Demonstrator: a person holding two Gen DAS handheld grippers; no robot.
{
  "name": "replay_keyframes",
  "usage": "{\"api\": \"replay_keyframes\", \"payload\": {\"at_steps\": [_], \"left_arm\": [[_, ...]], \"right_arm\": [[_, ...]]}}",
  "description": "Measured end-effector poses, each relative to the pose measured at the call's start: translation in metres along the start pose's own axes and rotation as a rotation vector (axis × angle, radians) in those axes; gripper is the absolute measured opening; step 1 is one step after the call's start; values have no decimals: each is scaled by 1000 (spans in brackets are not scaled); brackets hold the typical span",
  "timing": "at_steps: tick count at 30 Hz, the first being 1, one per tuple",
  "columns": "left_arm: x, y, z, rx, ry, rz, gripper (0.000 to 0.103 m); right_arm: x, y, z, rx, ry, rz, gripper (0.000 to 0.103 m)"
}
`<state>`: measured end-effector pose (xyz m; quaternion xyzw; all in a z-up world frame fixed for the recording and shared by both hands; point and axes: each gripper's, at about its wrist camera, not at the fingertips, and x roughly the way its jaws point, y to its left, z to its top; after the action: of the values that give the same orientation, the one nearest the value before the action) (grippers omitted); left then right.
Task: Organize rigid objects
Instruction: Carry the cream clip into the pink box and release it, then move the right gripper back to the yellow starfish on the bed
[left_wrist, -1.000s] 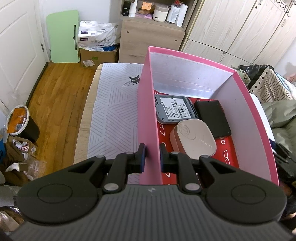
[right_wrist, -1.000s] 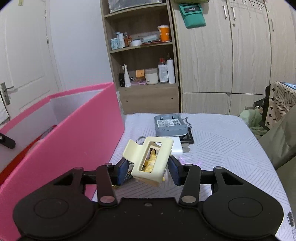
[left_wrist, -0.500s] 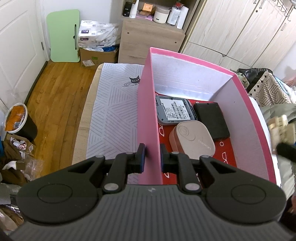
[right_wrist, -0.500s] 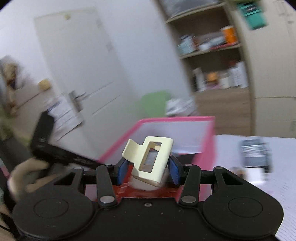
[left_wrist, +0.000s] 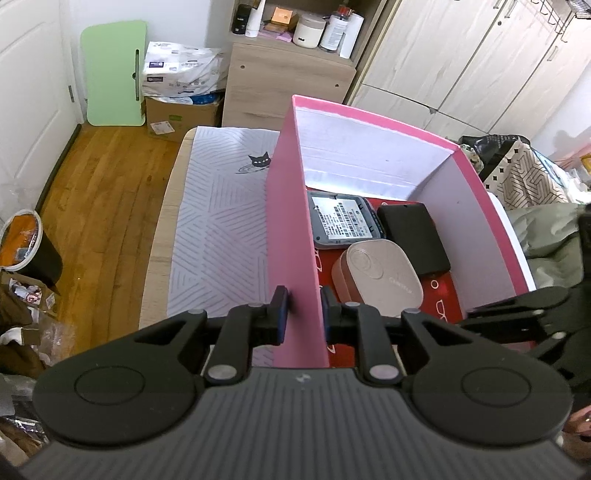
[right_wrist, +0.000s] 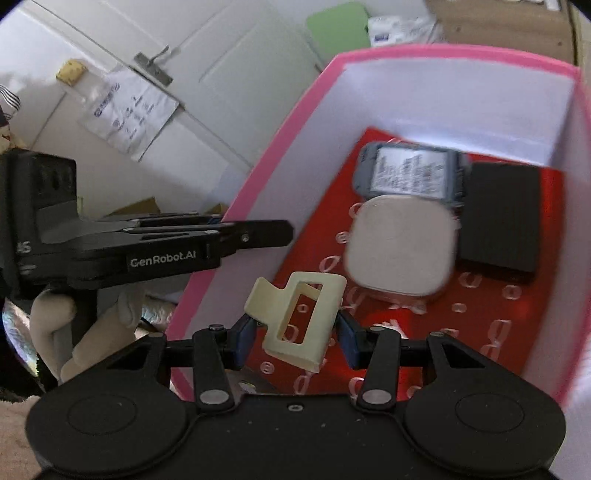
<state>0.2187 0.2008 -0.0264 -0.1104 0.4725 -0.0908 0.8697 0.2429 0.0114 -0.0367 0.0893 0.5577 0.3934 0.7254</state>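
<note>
While left tool (left_wrist: 302, 309) pinches pink box wall (left_wrist: 288, 236), right tool (right_wrist: 295, 334) clasps cream clip (right_wrist: 295, 317) over beige case (right_wrist: 400, 247).

Green board (left_wrist: 112, 74) against white door (left_wrist: 26, 66); bin (left_wrist: 22, 242) on wooden floor (left_wrist: 99, 195).

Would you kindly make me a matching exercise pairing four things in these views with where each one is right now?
Things:
1. cream clip
2. pink box wall
3. grey device
4. black case

Places:
A. gripped by the left tool
B. inside the box, by its right wall
C. held in the right tool
D. inside the box, by its left wall

Pairs: 1-C, 2-A, 3-D, 4-B
</note>
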Motion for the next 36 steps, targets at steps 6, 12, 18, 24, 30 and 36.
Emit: {"api": "replay_keyframes", "payload": {"at_steps": [6, 12, 18, 24, 30, 36], "left_arm": [[-1, 4, -2, -30, -16, -12, 17], [0, 5, -2, -40, -18, -17, 18], [1, 5, -1, -39, -16, -14, 18], [1, 5, -2, -43, -14, -10, 18], [2, 0, -2, -20, -12, 7, 18], [2, -12, -1, 60, 11, 63, 14]], "right_arm": [[17, 17, 11, -91, 21, -78, 53], [19, 23, 16, -147, -14, -119, 55], [-2, 24, 7, -156, -64, -126, 60], [-59, 19, -19, -164, -207, -129, 61], [-123, -5, -54, -55, -362, -236, 61], [-152, -23, -85, -13, -457, -360, 61]]}}
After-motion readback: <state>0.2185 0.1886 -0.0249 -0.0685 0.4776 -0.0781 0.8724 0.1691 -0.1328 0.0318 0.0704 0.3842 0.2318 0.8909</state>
